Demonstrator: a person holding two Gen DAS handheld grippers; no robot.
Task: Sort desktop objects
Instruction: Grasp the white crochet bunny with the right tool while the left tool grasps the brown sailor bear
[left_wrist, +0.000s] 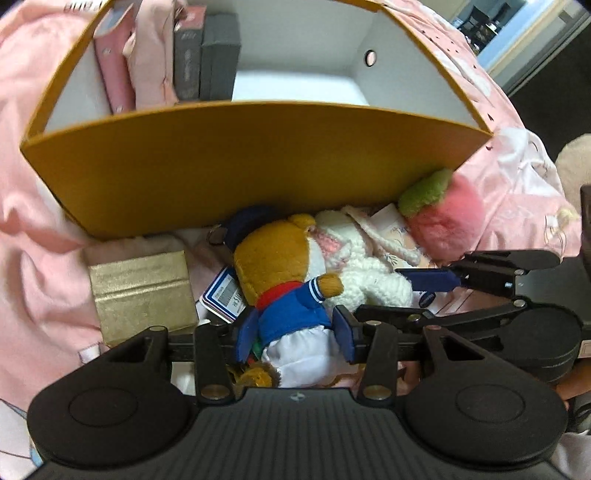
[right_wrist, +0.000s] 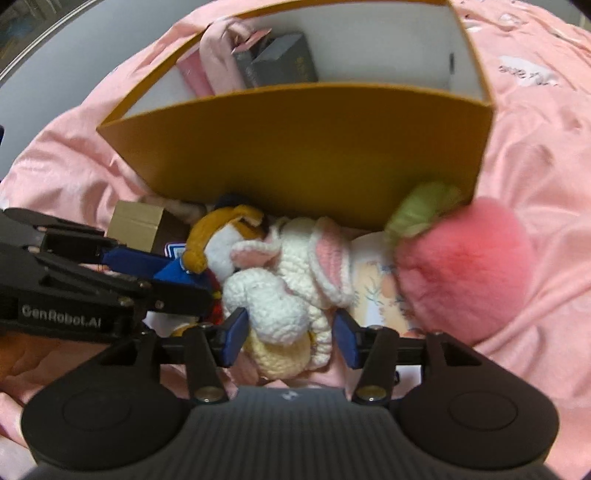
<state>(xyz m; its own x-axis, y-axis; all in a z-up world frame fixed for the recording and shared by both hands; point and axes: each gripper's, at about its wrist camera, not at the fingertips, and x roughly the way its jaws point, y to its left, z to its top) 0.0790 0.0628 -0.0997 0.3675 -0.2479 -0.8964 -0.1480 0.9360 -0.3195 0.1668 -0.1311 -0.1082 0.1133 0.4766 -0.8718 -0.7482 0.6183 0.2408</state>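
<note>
A brown bear plush (left_wrist: 280, 266) in a blue sailor top and white skirt lies on the pink cloth. My left gripper (left_wrist: 295, 338) straddles its body, jaws open, blue pads close beside the plush on each side. Beside it lies a white crocheted bunny (right_wrist: 280, 273) with pink ears. My right gripper (right_wrist: 291, 338) is open around the bunny's lower body, with a gap at the right pad. A pink peach plush (right_wrist: 469, 266) with a green leaf rests to the right. The left gripper (right_wrist: 184, 280) shows at the left of the right wrist view.
An orange box (left_wrist: 258, 158) with white inside stands just behind the toys; grey boxes (left_wrist: 207, 55) and pink items stand upright at its left end. A gold box (left_wrist: 142, 295) and a barcode card (left_wrist: 225, 295) lie left of the bear. Pink cloth (left_wrist: 37, 184) covers the surface.
</note>
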